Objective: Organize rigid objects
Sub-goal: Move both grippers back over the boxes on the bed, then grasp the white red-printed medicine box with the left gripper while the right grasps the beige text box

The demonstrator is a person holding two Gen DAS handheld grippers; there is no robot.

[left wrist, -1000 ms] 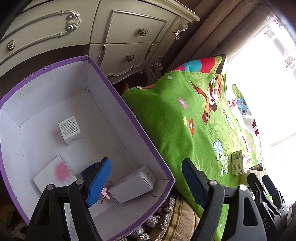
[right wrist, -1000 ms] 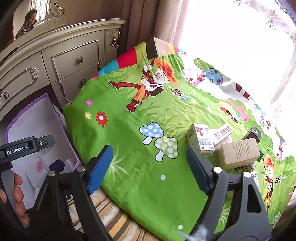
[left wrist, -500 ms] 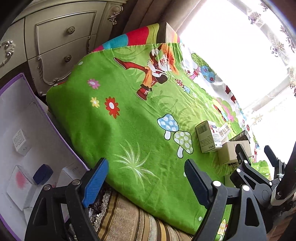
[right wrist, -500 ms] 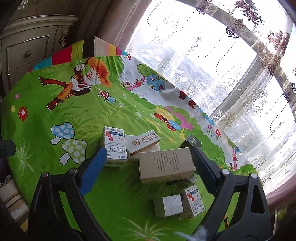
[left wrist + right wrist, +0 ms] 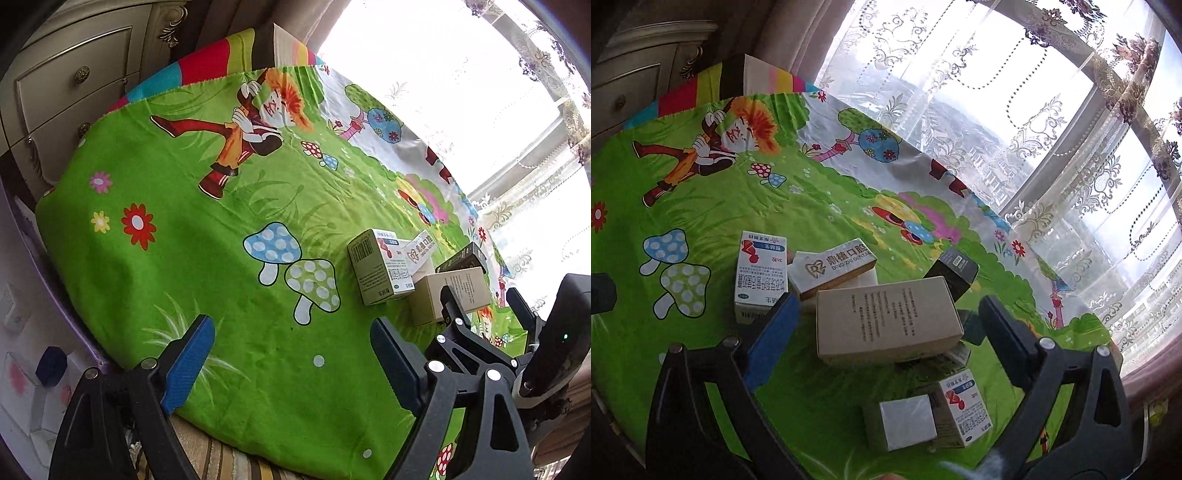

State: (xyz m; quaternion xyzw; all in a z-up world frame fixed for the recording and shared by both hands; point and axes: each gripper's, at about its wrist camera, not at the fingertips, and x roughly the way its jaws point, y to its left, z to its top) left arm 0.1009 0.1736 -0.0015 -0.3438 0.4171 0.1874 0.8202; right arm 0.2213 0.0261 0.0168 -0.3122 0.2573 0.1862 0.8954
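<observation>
Your right gripper hangs over a huddle of cartons on the green cartoon-print cloth, its jaws wide apart and just opened further, clamped on nothing. Between them sits the tan box, a plain kraft carton lying flat with small black print on its upper face; whether the pads have dropped to its level cannot be told. Against its far side lean a white-and-gold dental box and a black box. To the left a white medicine box with a red figure lies flat. Nearer you, a second medicine box sits touching a small carton with a silvery face.

Your left gripper also stands agape over bare cloth, its jaws just widened, holding nothing. The purple-rimmed bin, with a dark blue item inside, shows at that view's left edge.
</observation>
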